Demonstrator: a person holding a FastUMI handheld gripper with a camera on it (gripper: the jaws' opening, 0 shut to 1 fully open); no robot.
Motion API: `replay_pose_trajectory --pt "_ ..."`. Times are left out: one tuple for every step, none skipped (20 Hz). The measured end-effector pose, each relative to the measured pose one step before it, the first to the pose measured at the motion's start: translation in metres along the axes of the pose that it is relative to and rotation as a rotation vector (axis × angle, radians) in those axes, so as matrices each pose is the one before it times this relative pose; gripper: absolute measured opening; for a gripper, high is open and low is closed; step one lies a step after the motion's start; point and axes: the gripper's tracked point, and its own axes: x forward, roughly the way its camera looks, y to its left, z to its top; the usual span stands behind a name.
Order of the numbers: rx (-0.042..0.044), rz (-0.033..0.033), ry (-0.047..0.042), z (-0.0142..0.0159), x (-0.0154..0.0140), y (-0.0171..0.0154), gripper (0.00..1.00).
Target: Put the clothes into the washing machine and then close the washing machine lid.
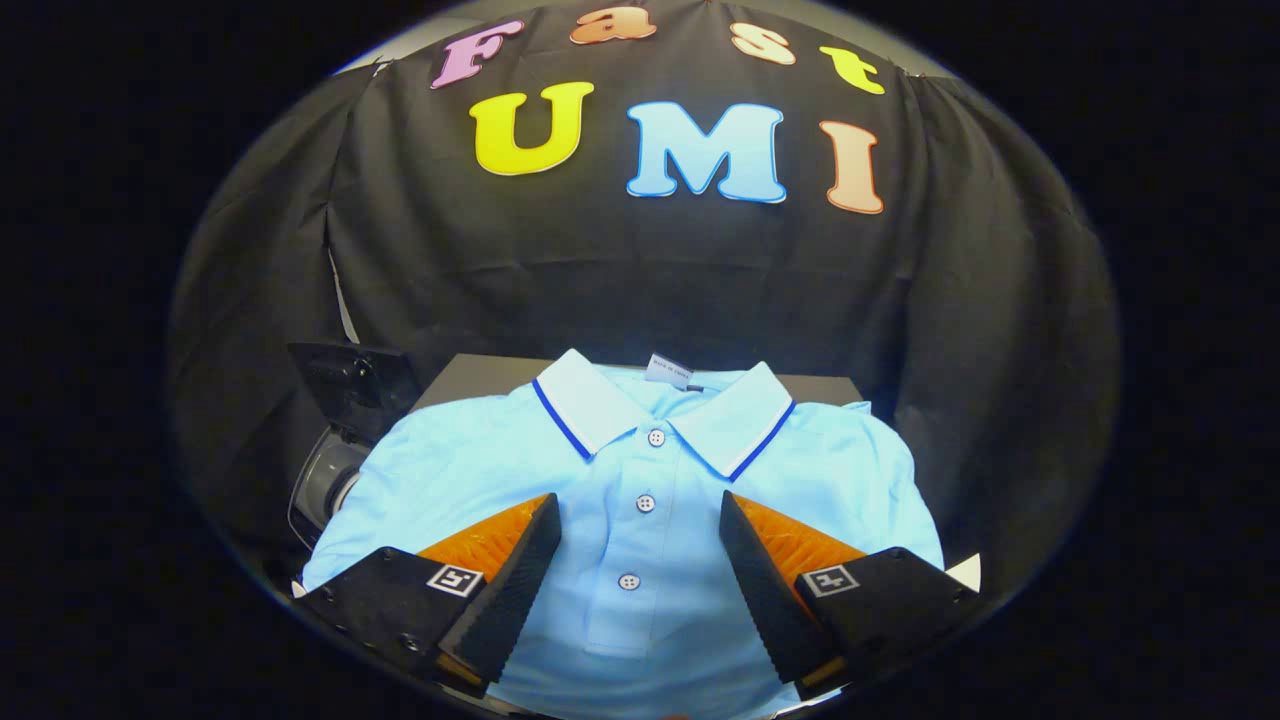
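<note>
The gripper (640,520) is held with its two fingers spread wide, nothing clasped between them, above a light blue short-sleeved polo shirt of knitted cloth (640,480). The shirt is laid out flat, front up, directly under and ahead of the fingers. Its buttoned placket runs through the gap between the fingers, and three small white buttons are seen there, the nearest between the fingers and the farthest just below the collar. Beyond the fingertips the white collar with a dark blue stripe along its edge (590,405) is spread open, and a small white label shows at the neck. The sleeves spread out past both fingers. Under the far edge of the shirt a dark flat surface (480,375) is seen, and its bare strip lies beyond the collar. Beyond the left finger, just off the left sleeve, a grey round device with a dark flap (345,440) stands close to the shirt's edge.
</note>
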Motion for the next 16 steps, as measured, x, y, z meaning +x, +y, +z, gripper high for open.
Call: replay_pose_trajectory --pt "0.03025 0.00182 -0.01030 0.00490 -0.00071 -0.00096 0.99" --pt "0.00084 0.00515 0.02423 -0.00284 -0.00025 0.00165 0.97" --pt "-0.01098 0.00387 -0.00428 0.00116 0.00029 0.00188 0.97" --pt "-0.00462 0.00782 0.00390 0.00011 -0.00029 0.00126 0.97" --pt "-0.00343 0.00408 -0.00486 0.00027 0.00055 0.00047 0.94" --pt "-0.00082 0.00378 -0.01273 0.00190 0.00056 0.00157 0.90" --pt "0.00579 0.00304 -0.00776 -0.00030 0.00025 0.00168 0.78" --pt "-0.00530 -0.00269 -0.00352 0.00081 -0.00048 -0.00004 0.66" --pt "-0.00898 -0.00123 0.00381 -0.00094 0.00070 0.00093 0.55" --pt "-0.01150 0.02219 -0.01043 0.00258 -0.00001 0.00269 0.55" --pt "0.05154 0.00211 -0.00635 -0.00187 0.00008 0.00020 0.41" --pt "0.00260 0.00732 -0.01809 0.00235 -0.00001 -0.00093 0.26" --pt "-0.02002 0.00323 -0.01114 0.00086 0.00026 0.00437 0.12" --pt "0.01985 -0.00474 -0.01357 0.00055 0.00400 0.00032 0.12" --pt "0.00909 0.00717 -0.01132 -0.00027 -0.00301 -0.00420 0.02" --pt "0.02285 0.00880 -0.00658 0.00111 -0.00199 -0.00091 0.02"
